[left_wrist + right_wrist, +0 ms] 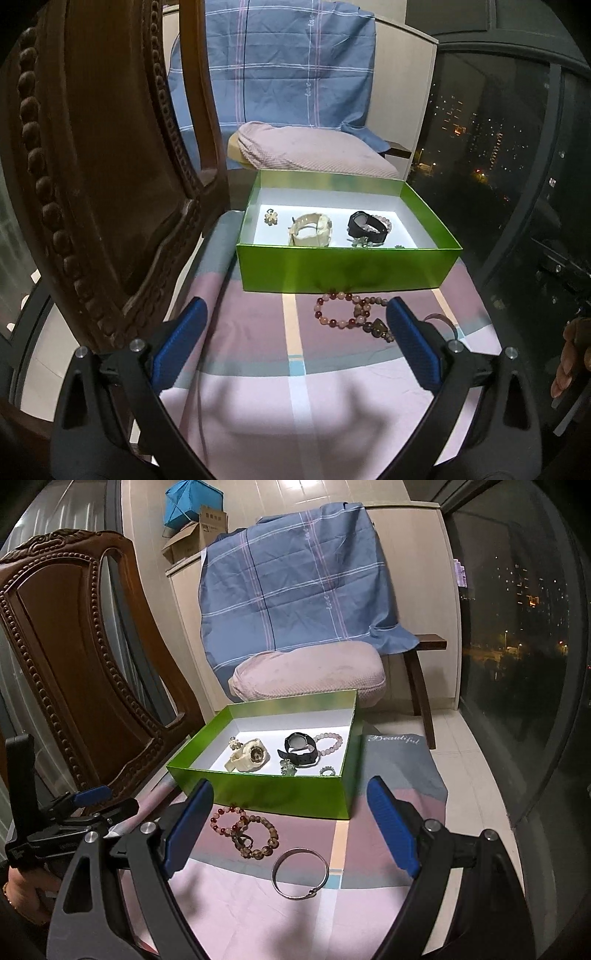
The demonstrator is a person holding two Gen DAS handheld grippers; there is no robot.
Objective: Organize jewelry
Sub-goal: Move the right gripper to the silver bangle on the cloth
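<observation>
Starting at the left, a carved wooden chair (74,657) stood beside the cloth-covered tabletop (229,897), and the left gripper (295,343) hovered low over it with its blue fingers (181,343) spread wide apart, holding nothing. Ahead of them sat the green box (273,794), open on top, which already held a cream watch (248,757), a black watch (300,749), a pale bead bracelet (332,740) and a few small pieces. Just in front of the box's near wall, on the cloth, lay two beaded bracelets (243,832) overlapping each other, and to their right, close by but apart, a silver bangle (300,873). The right gripper (291,829) also hung with its fingers wide apart and empty, the bangle and beads lying between and just ahead of them.

The job looked mostly done, with the loose pieces on the cloth remaining. The step in hand seemed to be lining up on one of them. The bangle lay flat, so the next move would likely call for a low approach, pinching its rim, then lifting it over the box wall.
</observation>
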